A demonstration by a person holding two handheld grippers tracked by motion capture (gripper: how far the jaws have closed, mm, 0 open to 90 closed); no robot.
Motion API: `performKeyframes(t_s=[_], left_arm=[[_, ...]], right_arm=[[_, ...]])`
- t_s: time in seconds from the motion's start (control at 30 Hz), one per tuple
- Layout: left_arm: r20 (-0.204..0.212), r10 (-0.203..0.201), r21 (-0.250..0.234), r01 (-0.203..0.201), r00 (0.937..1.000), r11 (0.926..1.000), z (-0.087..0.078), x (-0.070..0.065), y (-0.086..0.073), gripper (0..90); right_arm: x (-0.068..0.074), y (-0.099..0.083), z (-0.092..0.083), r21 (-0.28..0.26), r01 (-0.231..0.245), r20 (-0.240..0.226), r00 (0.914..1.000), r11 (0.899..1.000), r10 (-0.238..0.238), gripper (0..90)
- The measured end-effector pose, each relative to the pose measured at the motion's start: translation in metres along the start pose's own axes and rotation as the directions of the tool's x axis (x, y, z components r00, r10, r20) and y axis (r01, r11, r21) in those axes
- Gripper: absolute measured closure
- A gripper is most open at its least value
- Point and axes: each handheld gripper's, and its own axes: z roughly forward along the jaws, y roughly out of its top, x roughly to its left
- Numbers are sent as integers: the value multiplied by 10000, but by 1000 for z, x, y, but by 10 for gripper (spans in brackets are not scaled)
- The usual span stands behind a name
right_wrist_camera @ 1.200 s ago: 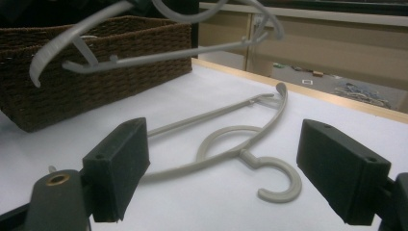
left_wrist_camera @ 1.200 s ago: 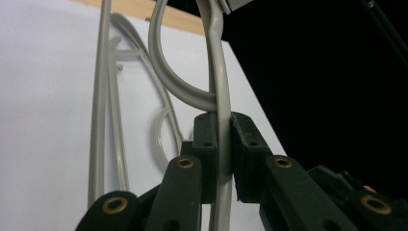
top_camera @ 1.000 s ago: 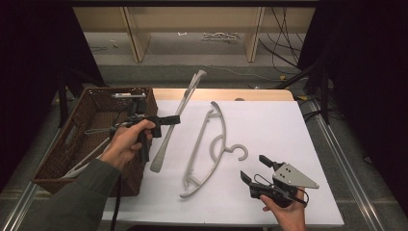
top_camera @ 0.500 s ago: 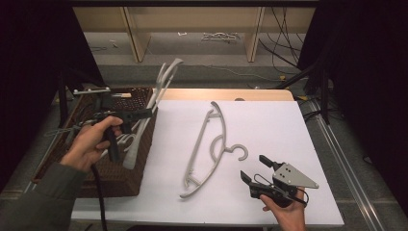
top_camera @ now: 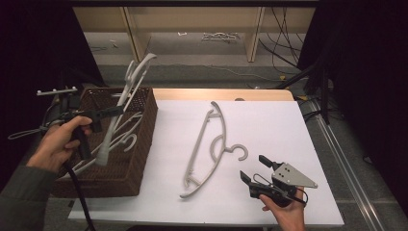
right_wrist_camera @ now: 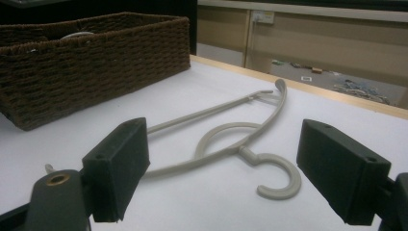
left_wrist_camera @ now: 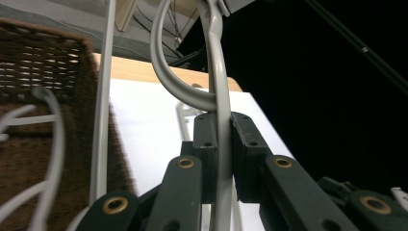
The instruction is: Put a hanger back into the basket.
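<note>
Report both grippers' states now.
Left gripper: shut on a grey hanger, held over the wicker basket.
Right gripper: open, holding nothing.

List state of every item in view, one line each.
left gripper: shut on held hanger, above the basket
held hanger: tilted steeply, lower end inside the basket
basket: on the table's left, holds other hangers
hanger on table: lying flat, untouched
right gripper: open, empty, jaws facing the hanger on table
</note>
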Motion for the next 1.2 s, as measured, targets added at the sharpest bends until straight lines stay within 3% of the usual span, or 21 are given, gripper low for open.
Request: performKeyframes(t_s=[0.17,0.33,0.47,0.53,0.67,0.73,0.8,1.03,1.2], left_arm=[[-76,19,4,-19,10000,10000,-11,20,0,816],[-152,92,12,-91,9998,10000,-19,32,-1,816],[-245,572,152,-568,9981,9983,-28,42,-4,815],[-186,474,82,-473,9987,9988,-32,49,-9,816],[-350,667,324,-656,9972,9973,-40,62,-17,816],[-336,733,364,-721,9967,9967,-45,66,-20,816],[-374,839,334,-826,9958,9960,-49,69,-22,816],[-524,1649,737,-1608,9849,9842,-61,81,-27,816],[-530,1718,1025,-1657,9837,9808,-67,86,-32,816]], right_arm=[[0,0,0,141,74,70,9999,9999,-75,196],[0,0,0,143,77,93,9999,9999,-78,196],[0,0,0,130,65,81,9999,9999,-66,196],[0,0,0,133,47,85,10000,9999,-48,196],[-1,0,-1,301,101,129,9999,9995,-104,196],[-1,-1,1,98,94,204,9997,9999,-96,196],[-1,0,0,331,114,170,9998,9994,-119,196],[-1,0,0,307,114,178,9998,9995,-120,196],[-1,-1,2,162,70,145,9999,9998,-72,195]])
